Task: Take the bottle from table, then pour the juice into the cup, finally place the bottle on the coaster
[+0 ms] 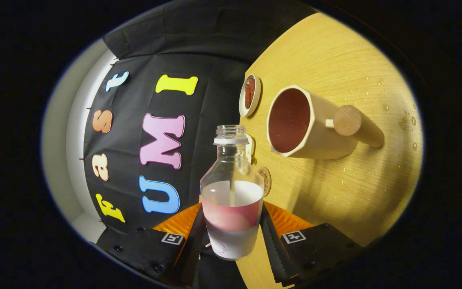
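My gripper [233, 230] is shut on a clear bottle [231, 172], with both fingers pressing on its pink and white label. The bottle has no cap, and its open mouth points away from me, level with the cup's rim and just short of it. The whole scene is rolled sideways, so the wooden table [335, 192] stands like a wall beside the bottle. The cream cup [307, 124] with a round wooden knob handle stands on the table beyond the fingers; its inside looks dark red. A round white-rimmed coaster [250, 95] with a brown-red middle lies past the cup near the table's far edge.
A flat tan disc [265, 180] and a small white piece [249, 147] lie on the table behind the bottle, partly hidden by it. Small drops [405, 120] dot the wood on the cup's far side. The black booth wall [199, 48] closes the scene beyond the table's edge.
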A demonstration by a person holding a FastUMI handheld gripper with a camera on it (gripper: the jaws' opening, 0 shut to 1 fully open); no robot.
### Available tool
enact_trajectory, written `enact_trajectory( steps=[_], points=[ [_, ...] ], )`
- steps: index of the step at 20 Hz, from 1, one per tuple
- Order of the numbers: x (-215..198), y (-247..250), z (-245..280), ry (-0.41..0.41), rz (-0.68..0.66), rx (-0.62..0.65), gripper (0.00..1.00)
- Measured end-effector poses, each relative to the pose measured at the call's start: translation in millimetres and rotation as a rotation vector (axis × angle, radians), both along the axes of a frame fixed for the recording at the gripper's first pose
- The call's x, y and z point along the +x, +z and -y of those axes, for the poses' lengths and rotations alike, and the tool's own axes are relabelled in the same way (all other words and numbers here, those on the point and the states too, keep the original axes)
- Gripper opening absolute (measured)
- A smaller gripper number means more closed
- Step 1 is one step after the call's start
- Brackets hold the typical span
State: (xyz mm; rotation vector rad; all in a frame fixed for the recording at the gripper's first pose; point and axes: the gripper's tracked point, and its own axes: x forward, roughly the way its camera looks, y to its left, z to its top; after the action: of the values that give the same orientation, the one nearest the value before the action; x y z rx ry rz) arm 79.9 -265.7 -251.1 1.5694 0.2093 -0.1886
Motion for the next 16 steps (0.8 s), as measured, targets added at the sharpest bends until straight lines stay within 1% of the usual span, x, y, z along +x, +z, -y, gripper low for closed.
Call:
enact_trajectory(
  steps=[3, 7, 16],
  points=[
    [-2.3, -2.8, 0.7, -0.008, -0.003, 0.062, 0.74],
    [-0.6, 0.9, 5.3, -0.044, 0.011, 0.141, 0.74],
    [4.1, 8.5, 12.0, -0.089, 0.019, 0.240, 0.74]
  ],
)
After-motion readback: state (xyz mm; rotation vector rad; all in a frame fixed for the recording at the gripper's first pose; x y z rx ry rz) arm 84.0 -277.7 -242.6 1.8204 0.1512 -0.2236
